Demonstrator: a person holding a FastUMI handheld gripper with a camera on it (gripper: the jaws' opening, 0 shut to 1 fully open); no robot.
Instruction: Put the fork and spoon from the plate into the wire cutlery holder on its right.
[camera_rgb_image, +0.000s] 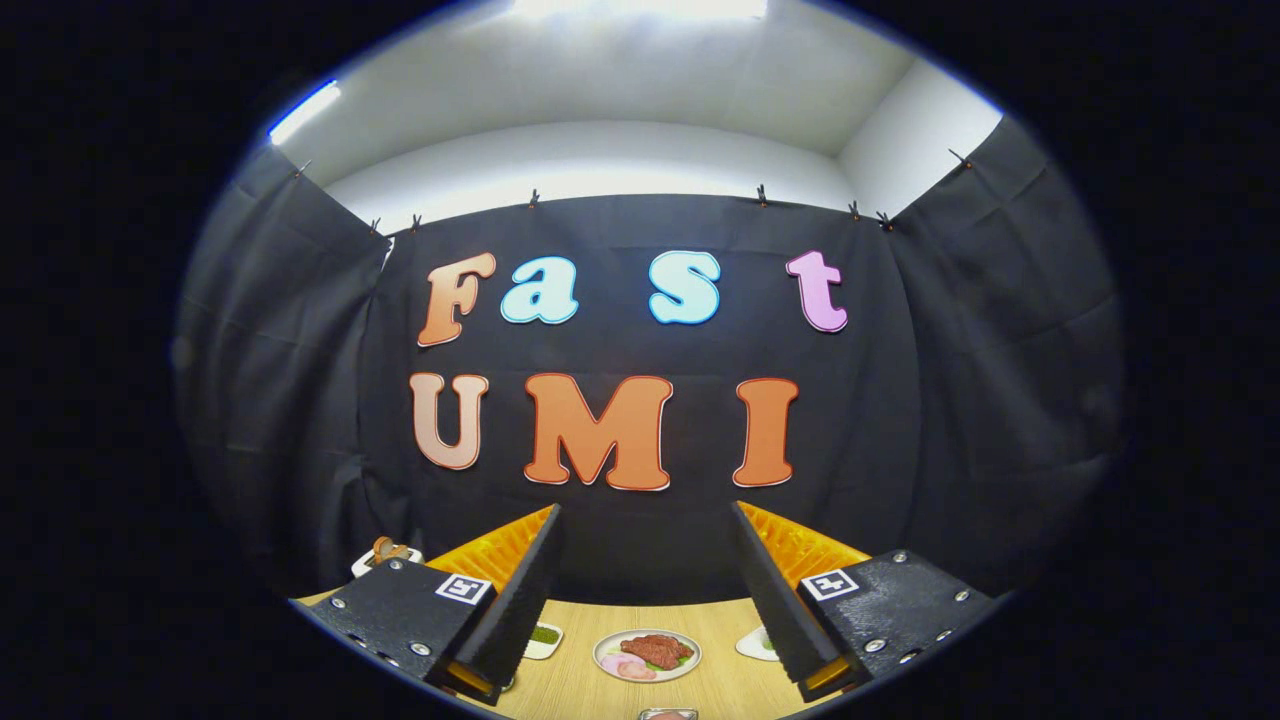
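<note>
My gripper is held high and level, facing the booth's black back wall. Its two black fingers with orange backs stand wide apart, open, with nothing between them. Far below, seen through the gap between the fingers, a round white plate sits on the wooden table. It holds a brown piece of meat and pink slices. It is too small to make out any cutlery on it.
A small white dish with something green lies left of the plate, partly behind the left finger. Another white dish peeks out by the right finger. A white item with a brown thing on it stands at the table's far left.
</note>
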